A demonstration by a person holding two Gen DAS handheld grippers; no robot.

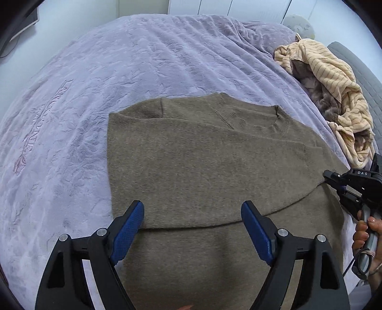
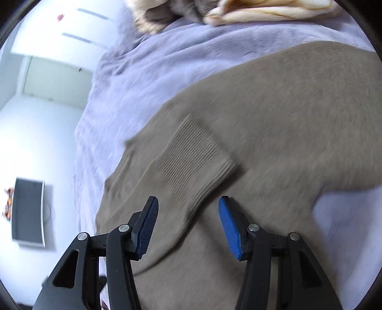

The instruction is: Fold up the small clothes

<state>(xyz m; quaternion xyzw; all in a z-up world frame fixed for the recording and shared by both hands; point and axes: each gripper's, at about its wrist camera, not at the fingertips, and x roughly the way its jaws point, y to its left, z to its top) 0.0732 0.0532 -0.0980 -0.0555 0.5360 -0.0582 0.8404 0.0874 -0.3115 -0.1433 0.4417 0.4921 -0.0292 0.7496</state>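
A brown knit sweater [image 1: 203,167] lies flat on the lilac bedspread [image 1: 119,71], partly folded, with a sleeve laid across its body. My left gripper [image 1: 192,209] is open above the sweater's lower part, touching nothing. The right gripper [image 1: 334,177] shows at the sweater's right edge, held by a hand. In the right wrist view the right gripper [image 2: 188,202] is open just above the sweater [image 2: 262,119], near a ribbed cuff [image 2: 193,157]. That view is motion-blurred.
A heap of cream striped and grey furry clothes [image 1: 334,83] lies at the bed's right side, also in the right wrist view [image 2: 238,9]. White walls and a dark monitor [image 2: 28,212] lie beyond the bed.
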